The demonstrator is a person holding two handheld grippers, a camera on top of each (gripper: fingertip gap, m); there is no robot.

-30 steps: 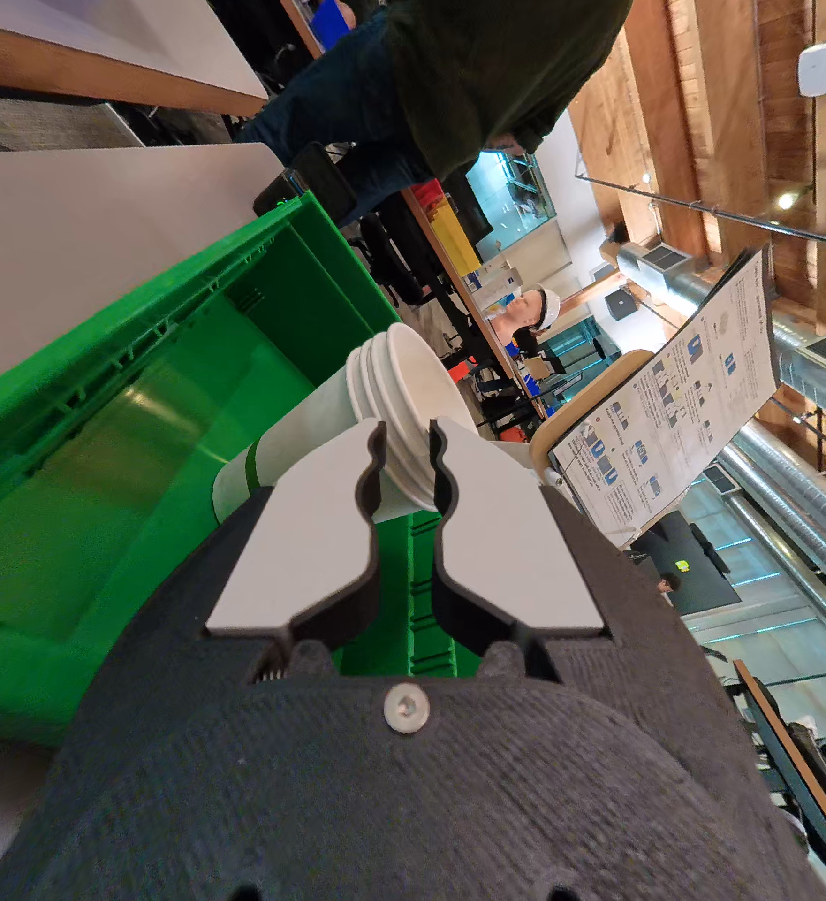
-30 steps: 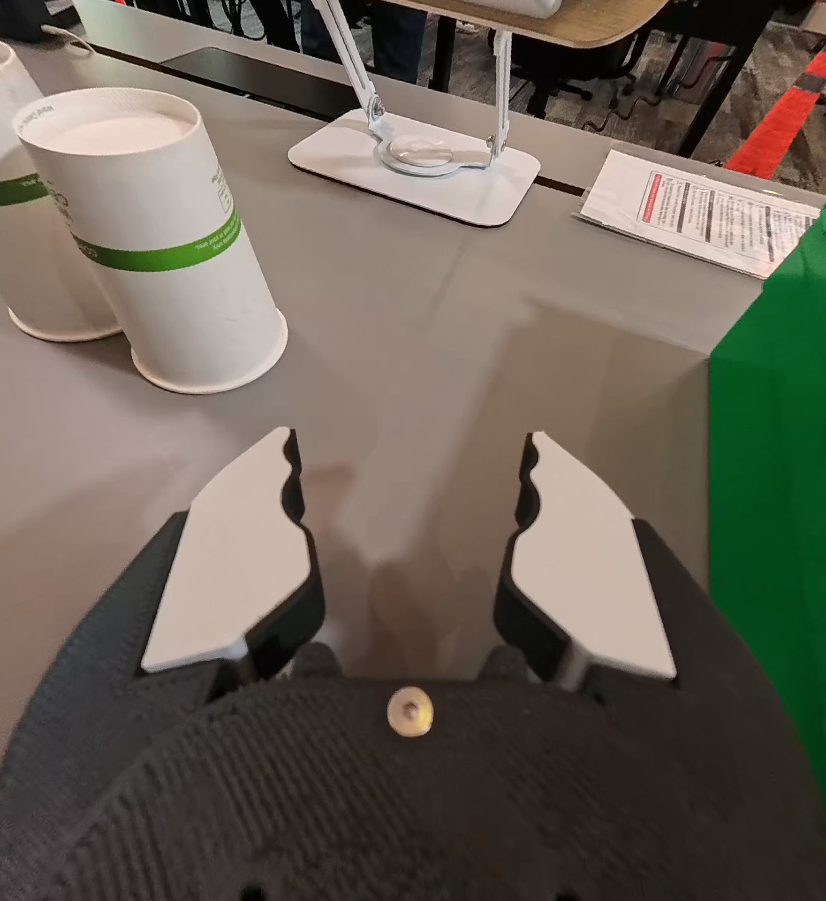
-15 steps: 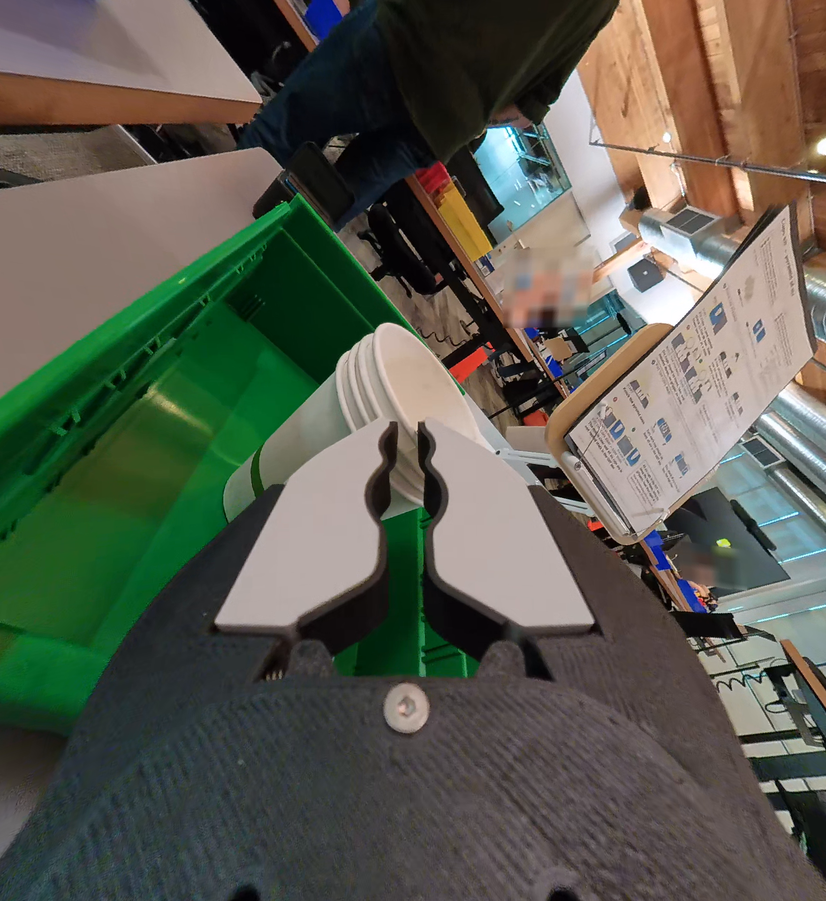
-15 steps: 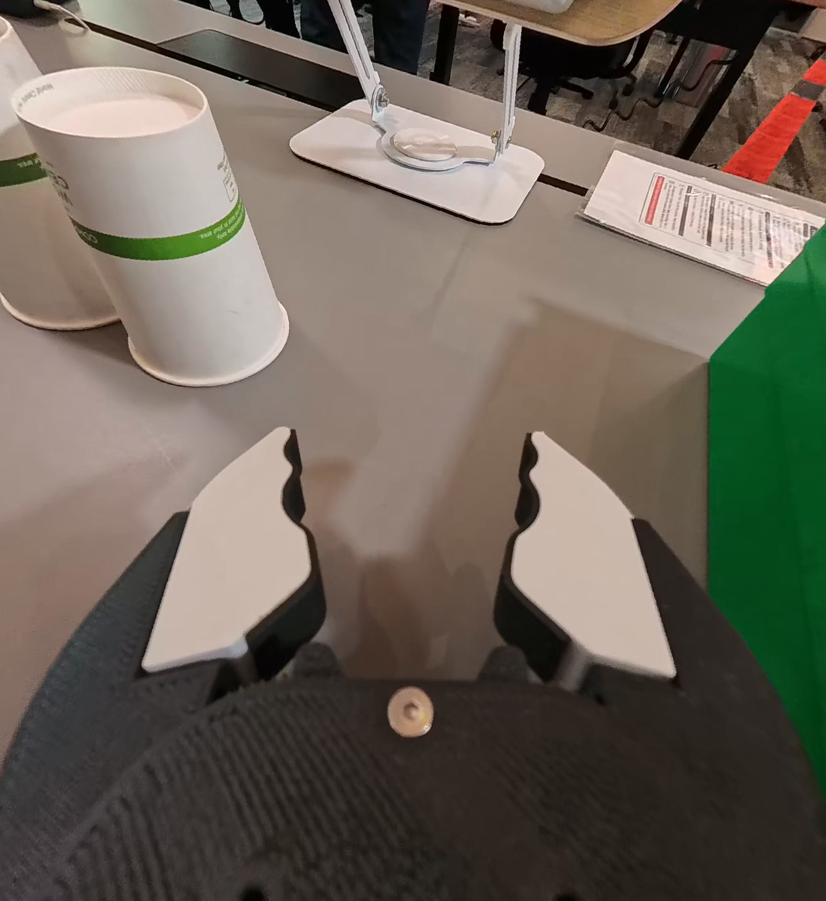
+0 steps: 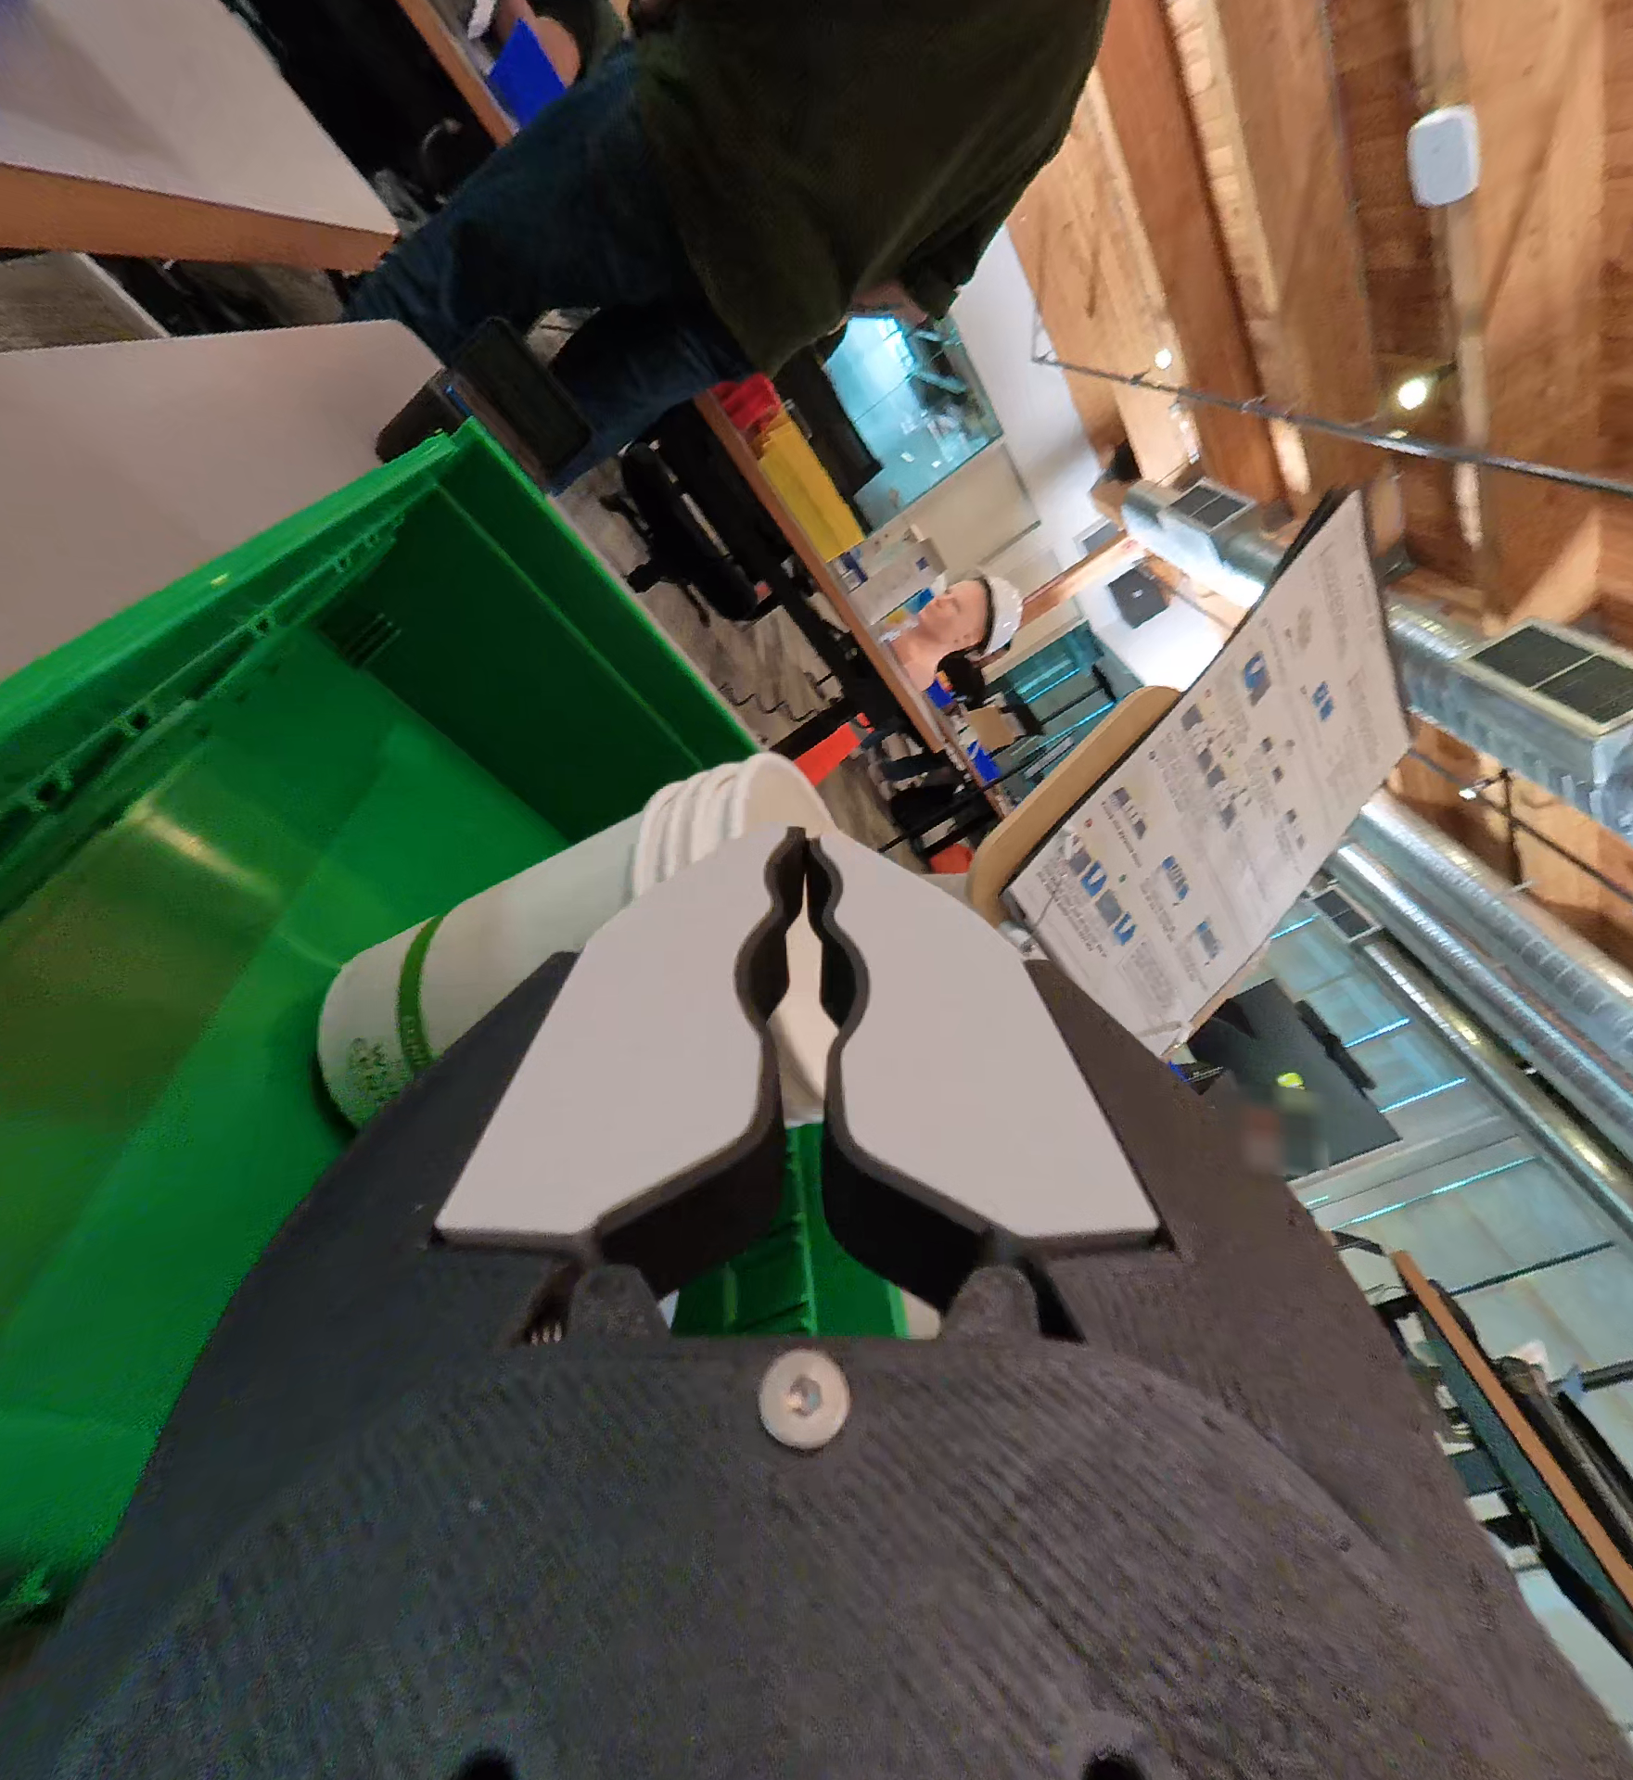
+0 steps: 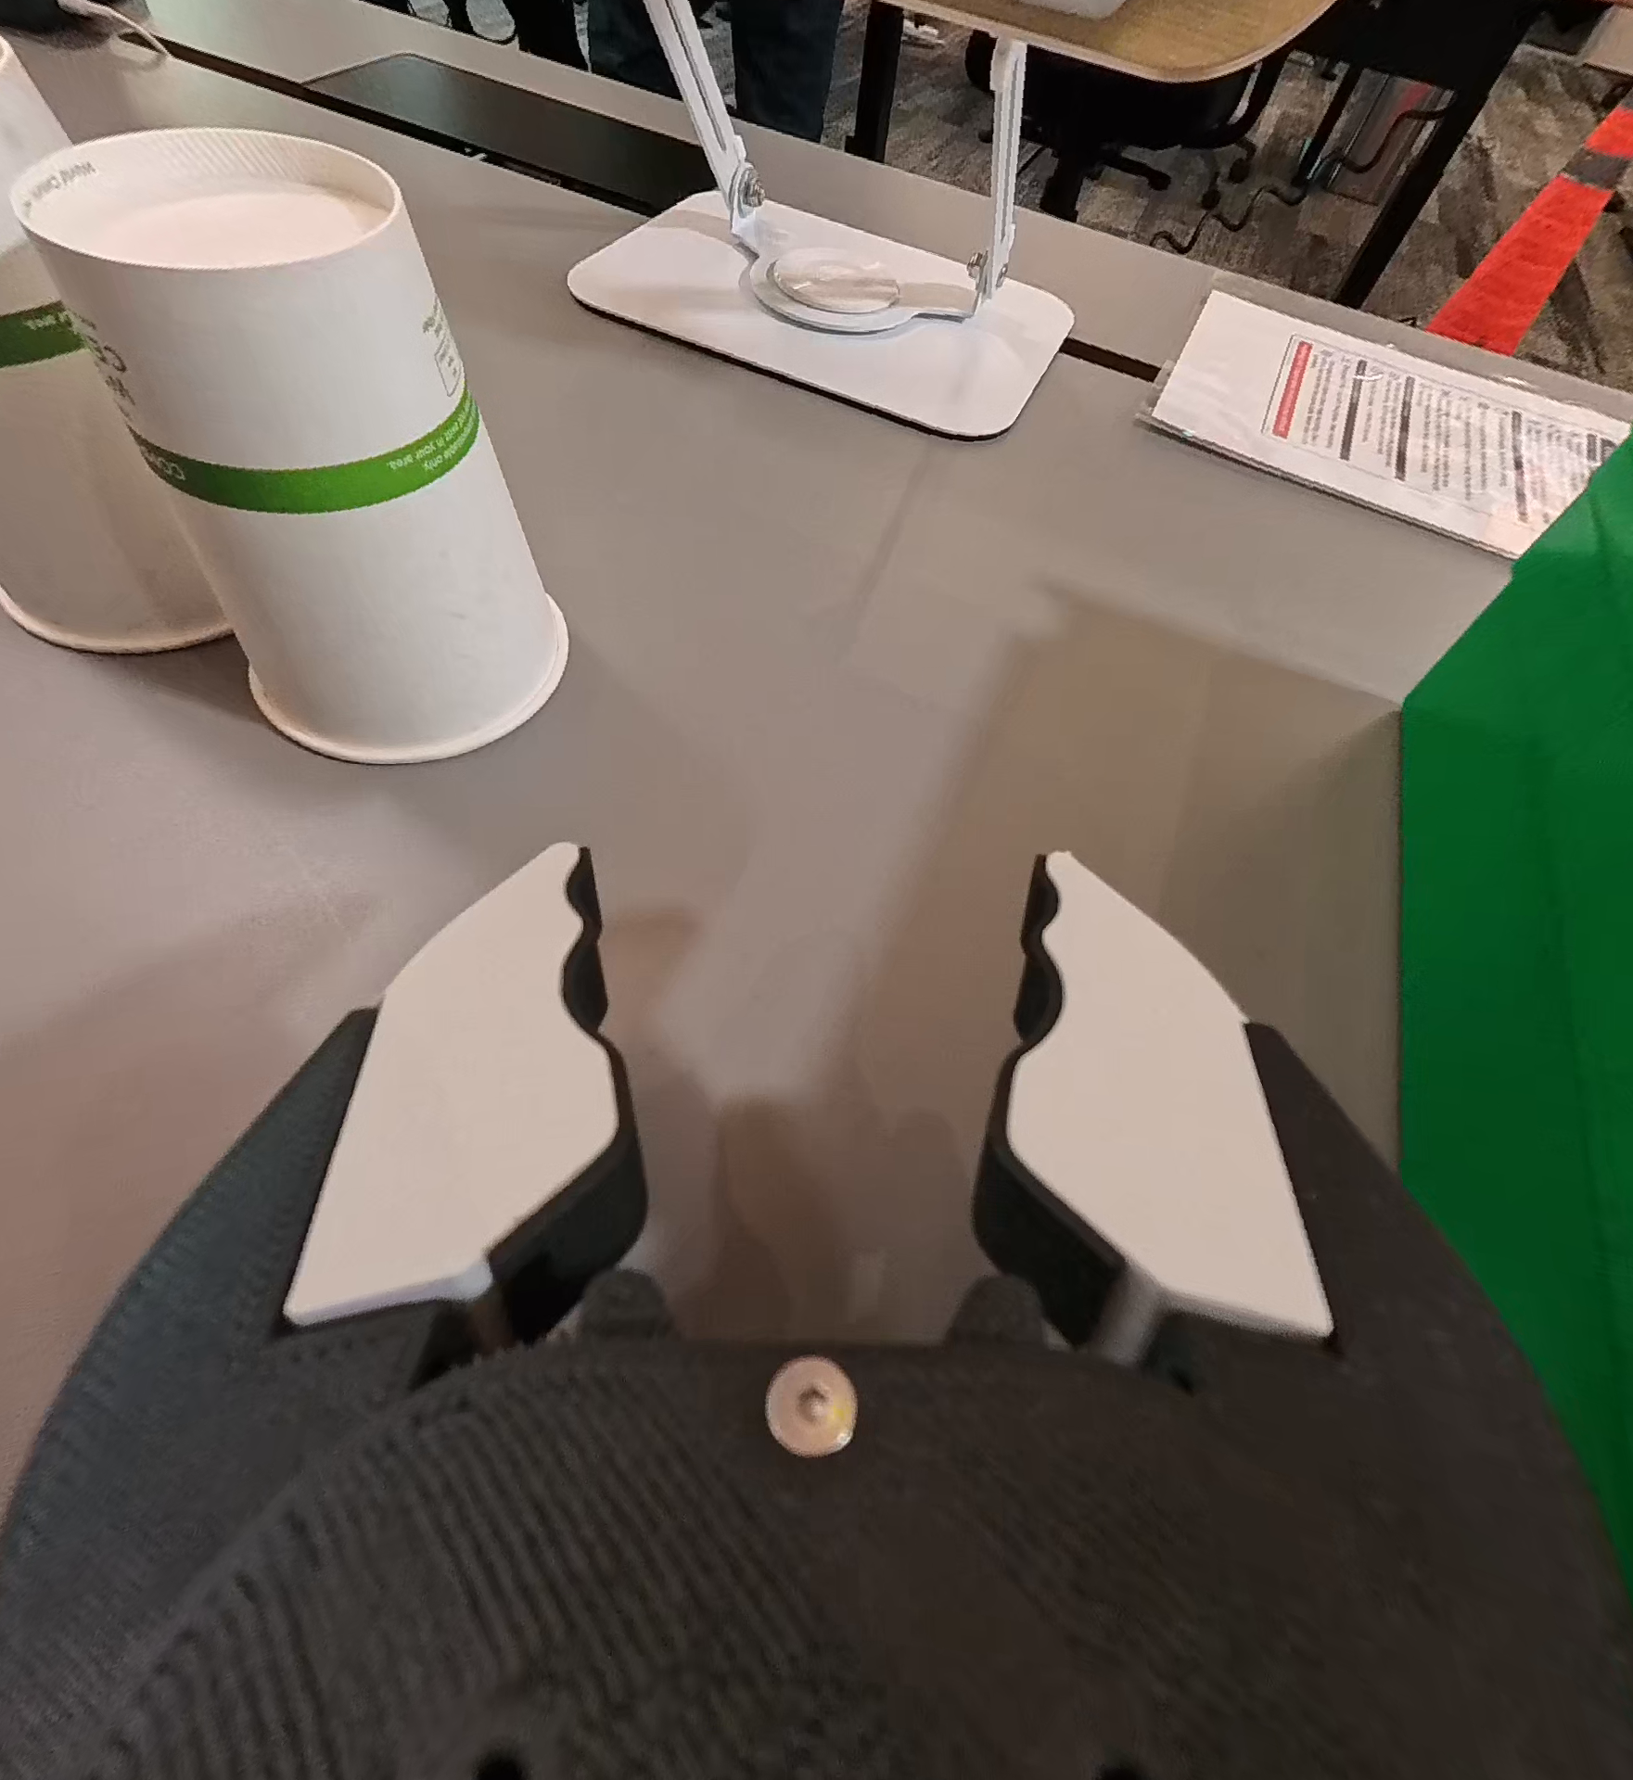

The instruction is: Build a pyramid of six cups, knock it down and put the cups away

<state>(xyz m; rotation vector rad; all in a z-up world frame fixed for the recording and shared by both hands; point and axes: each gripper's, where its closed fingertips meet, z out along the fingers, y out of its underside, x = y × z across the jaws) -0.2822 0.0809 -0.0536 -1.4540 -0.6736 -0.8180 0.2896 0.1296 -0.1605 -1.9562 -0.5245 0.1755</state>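
Left tongs (image 5: 807,857) clamp the stacked cups' (image 5: 542,944) rim over the green bin (image 5: 215,771); right tongs (image 6: 812,867) gape apart above the table (image 6: 793,626).

Printed matter in view; wording left unquoted.

- Paper cup (image 6: 311,462), upside down on the grey table (image 6: 793,674): small white print along its green band, plus a small block of dark print above the band.
- Second paper cup (image 6: 13,385), beside it: green band bearing print, partly cut off.
- Sheet of paper (image 6: 1381,424), far table edge: dense black lines with a red strip.
- Stack of cups (image 5: 542,954) in the green crate (image 5: 215,819): green lettering near the base.
- Poster board (image 5: 1226,799): small pictures and captions, too blurred to read.
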